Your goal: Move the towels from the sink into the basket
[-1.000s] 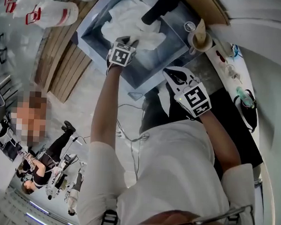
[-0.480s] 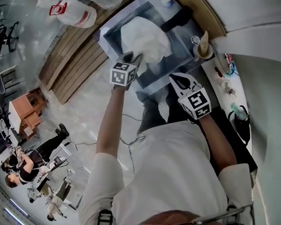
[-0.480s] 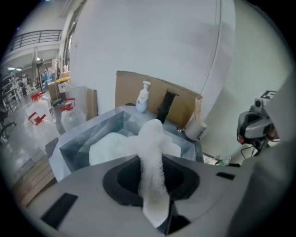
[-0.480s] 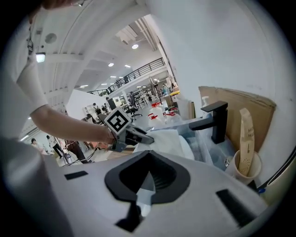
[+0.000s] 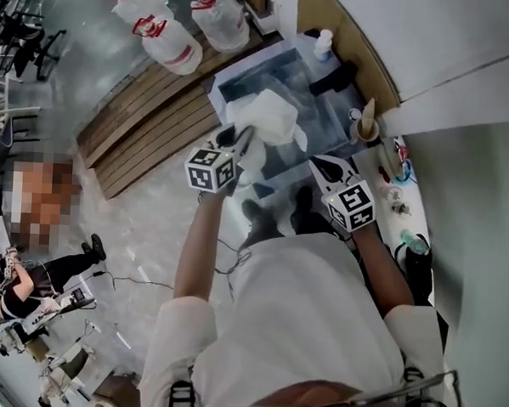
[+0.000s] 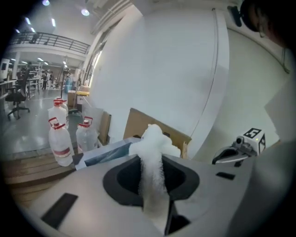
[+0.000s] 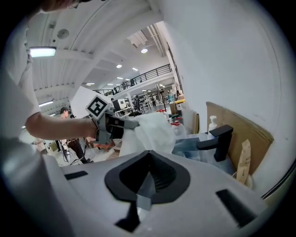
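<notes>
item: towel, pinched in our left gripper, above sink at twelve o'clock; right gripper closed, empty; we advise a firm pinch, lifting clear of the rim

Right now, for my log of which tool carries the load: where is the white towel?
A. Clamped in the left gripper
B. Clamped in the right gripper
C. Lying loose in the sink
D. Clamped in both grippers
A: the white towel is pinched between the jaws of the left gripper and held up clear of the sink, while the right gripper holds nothing.
</notes>
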Tool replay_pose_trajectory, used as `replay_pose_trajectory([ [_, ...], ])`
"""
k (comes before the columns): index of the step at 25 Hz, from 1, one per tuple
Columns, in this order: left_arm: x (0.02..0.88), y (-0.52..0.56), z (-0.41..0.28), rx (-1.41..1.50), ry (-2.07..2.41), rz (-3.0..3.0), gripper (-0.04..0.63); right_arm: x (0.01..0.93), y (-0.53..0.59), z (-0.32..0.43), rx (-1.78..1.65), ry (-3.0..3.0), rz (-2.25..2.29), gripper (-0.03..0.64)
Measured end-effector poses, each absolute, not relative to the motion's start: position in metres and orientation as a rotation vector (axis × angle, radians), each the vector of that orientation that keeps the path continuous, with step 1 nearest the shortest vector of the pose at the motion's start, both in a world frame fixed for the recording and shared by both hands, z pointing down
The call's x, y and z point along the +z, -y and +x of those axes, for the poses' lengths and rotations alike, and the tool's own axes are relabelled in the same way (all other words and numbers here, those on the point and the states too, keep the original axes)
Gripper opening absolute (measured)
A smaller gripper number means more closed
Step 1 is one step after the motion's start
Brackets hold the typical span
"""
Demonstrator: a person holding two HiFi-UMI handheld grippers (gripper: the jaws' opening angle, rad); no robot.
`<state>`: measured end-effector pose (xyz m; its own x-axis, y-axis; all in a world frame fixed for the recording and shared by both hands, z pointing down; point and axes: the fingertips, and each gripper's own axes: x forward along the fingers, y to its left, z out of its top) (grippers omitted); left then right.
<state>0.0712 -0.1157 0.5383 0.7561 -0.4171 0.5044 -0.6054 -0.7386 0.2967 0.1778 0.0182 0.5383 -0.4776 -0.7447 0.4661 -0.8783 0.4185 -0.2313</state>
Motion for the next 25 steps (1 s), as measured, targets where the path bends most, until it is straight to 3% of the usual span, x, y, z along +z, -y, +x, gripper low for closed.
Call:
replay_pose_trajectory([
  [15, 0.356, 0.088, -0.069, 0.169, 1.081, 2.533, 0.084, 0.443, 0.014, 0.12, 0.455, 2.517, 1.408, -0.002],
  [25, 0.317, 0.068, -0.179, 0.05, 1.304, 2.473, 0.084, 0.43, 0.027, 0.053, 0.401, 2.601, 1.298, -0.002],
])
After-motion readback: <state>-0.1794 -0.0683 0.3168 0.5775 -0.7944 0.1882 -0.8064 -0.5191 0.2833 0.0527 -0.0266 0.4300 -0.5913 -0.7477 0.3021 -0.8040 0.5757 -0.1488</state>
